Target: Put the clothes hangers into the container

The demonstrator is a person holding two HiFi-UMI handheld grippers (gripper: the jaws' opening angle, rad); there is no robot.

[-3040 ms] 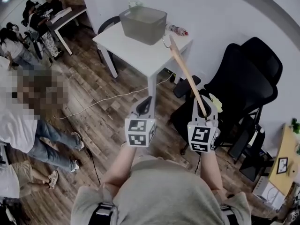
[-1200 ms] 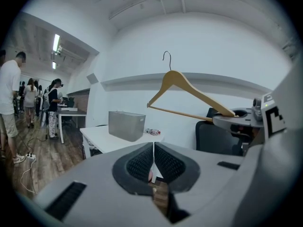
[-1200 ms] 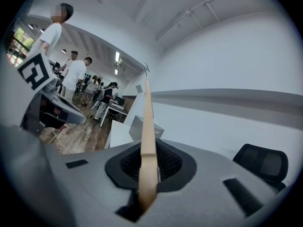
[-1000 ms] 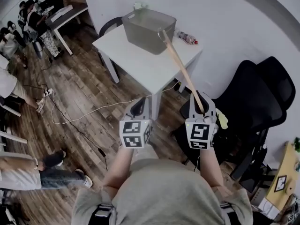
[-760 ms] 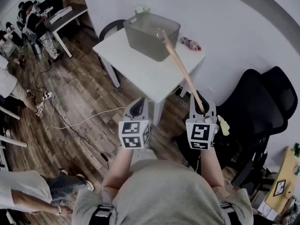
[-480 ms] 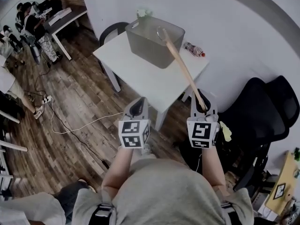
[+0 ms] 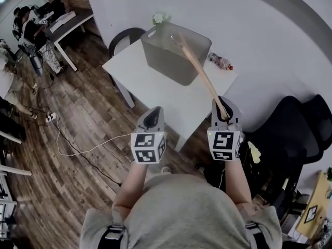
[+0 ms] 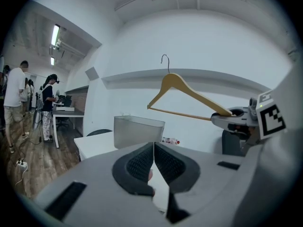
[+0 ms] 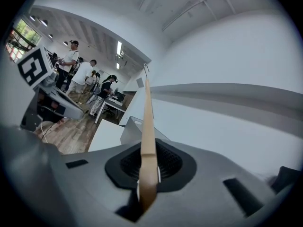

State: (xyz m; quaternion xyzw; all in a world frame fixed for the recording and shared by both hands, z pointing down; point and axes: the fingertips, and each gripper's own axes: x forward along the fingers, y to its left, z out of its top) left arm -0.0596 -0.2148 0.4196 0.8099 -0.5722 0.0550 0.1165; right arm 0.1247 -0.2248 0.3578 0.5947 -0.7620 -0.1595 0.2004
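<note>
Wood, pale and smooth, makes up the hanger [image 7: 199,71], a flat triangular frame with sloping shoulders, a thin straight crossbar and a curled wire hook [image 8: 164,60] at its peak. The right tool [image 7: 224,110] has its two jaws clamped on one shoulder tip, and in the right gripper view the ribbed black pads [image 9: 165,162] press on both faces of the wooden end. The hanger is held in the air and touches nothing else. From the head view its far end lies across the near rim of the container [image 7: 166,61], while the left gripper view shows the whole frame [image 8: 189,96] raised well above that bin.

The container is a grey, translucent plastic tub with rounded corners and a slot handle, standing on the far part of a white, matte rectangular worktop [image 7: 155,92]. A clear plastic bottle [image 7: 220,62] lies beside it near the wall.

The left tool [image 7: 152,119] is closed with nothing between its textured pads. Wood-plank floor [image 7: 67,139] spreads below, crossed by a thin cable [image 7: 88,148], and a black office chair [image 7: 290,139] stands at the right.
</note>
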